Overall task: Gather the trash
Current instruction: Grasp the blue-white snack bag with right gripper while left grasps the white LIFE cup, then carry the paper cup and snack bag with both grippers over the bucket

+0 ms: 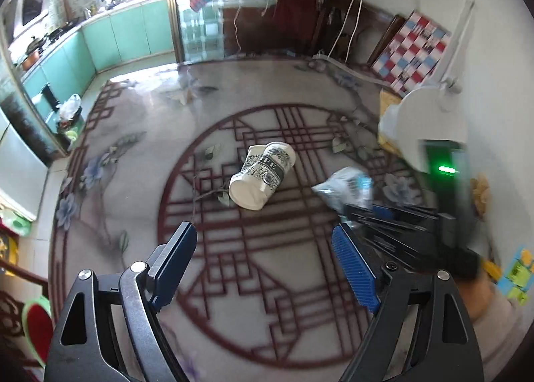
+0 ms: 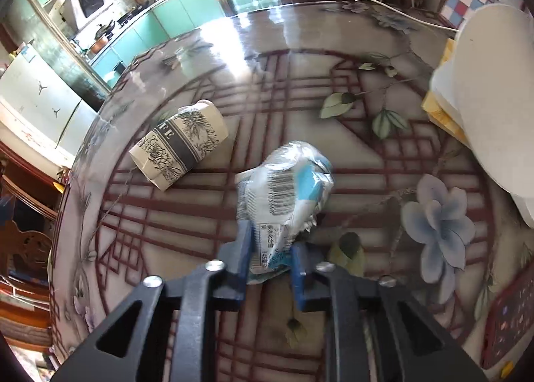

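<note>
A crumpled paper cup (image 1: pixel 263 175) with a black floral print lies on its side in the middle of the round patterned table (image 1: pixel 133 148). My left gripper (image 1: pixel 267 241) hovers open above the table, short of the cup, with nothing between its blue pads. To the cup's right lies a crumpled silver and blue wrapper (image 1: pixel 343 186) with a barcode. In the right wrist view my right gripper (image 2: pixel 271 250) is shut on the near end of that wrapper (image 2: pixel 283 188), which rests on the table. The cup (image 2: pixel 178 145) lies up and to the left of it.
A white lamp head (image 1: pixel 430 121) and a yellowish pad stand at the table's right edge. A chequered red, white and blue board (image 1: pixel 410 51) leans on the wall behind. Green kitchen cabinets (image 1: pixel 126 34) and a fridge are beyond the table's left side. A red patterned item (image 2: pixel 507 315) lies at the lower right.
</note>
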Motion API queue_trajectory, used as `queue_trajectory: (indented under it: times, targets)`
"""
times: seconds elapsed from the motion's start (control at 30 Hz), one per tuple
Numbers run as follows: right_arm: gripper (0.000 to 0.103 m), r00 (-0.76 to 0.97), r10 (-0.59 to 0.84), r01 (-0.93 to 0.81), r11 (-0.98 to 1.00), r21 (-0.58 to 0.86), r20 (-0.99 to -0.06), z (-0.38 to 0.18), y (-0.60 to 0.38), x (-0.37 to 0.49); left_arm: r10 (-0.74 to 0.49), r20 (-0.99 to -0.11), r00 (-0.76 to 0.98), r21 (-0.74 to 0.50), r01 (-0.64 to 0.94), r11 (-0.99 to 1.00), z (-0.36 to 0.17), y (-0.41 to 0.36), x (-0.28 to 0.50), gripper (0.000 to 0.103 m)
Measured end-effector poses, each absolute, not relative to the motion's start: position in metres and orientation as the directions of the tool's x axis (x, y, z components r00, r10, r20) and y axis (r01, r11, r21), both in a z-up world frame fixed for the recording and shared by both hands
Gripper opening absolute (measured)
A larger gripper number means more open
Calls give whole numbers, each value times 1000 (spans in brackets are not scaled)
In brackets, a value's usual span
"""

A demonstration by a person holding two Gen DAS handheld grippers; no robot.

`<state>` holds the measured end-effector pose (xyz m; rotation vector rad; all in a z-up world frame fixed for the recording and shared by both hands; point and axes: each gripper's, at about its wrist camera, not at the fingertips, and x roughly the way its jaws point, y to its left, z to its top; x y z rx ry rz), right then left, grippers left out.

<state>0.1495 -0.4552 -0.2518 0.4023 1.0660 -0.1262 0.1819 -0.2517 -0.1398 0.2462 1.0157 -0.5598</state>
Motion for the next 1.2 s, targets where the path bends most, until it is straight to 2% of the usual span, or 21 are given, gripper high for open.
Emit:
queue_trajectory:
  times: [0.2,0.37,0.47,0.57,0.77,1.2]
  targets:
    - [12,505,19,359,904,230,-863,-230,-475,116,-234,-893,384,39,586,810,-189,-298,230,84]
    - [12,491,18,374,899,229,-871,-222,-482,99,-188,-923,335,42,575,817,-221,-317,254,83]
    - [13,486,3,372,904,210,-874,-218,-484,92,-170,-926,337,63,583,810,-230,-322,254,63]
    - [13,490,-36,379,909,175,-871,-210,-482,88,-179,-923,341,68,602,796,-230,-324,249,59]
    - [13,517,-71,362,921,143,-853,-191,-475,84,-247,-885,396,49,605,794,-203,-313,227,58]
    - [13,536,-41,281,950,133,-843,-170,-429,84,-296,-880,372,-72,512,856,-173,-251,191,59]
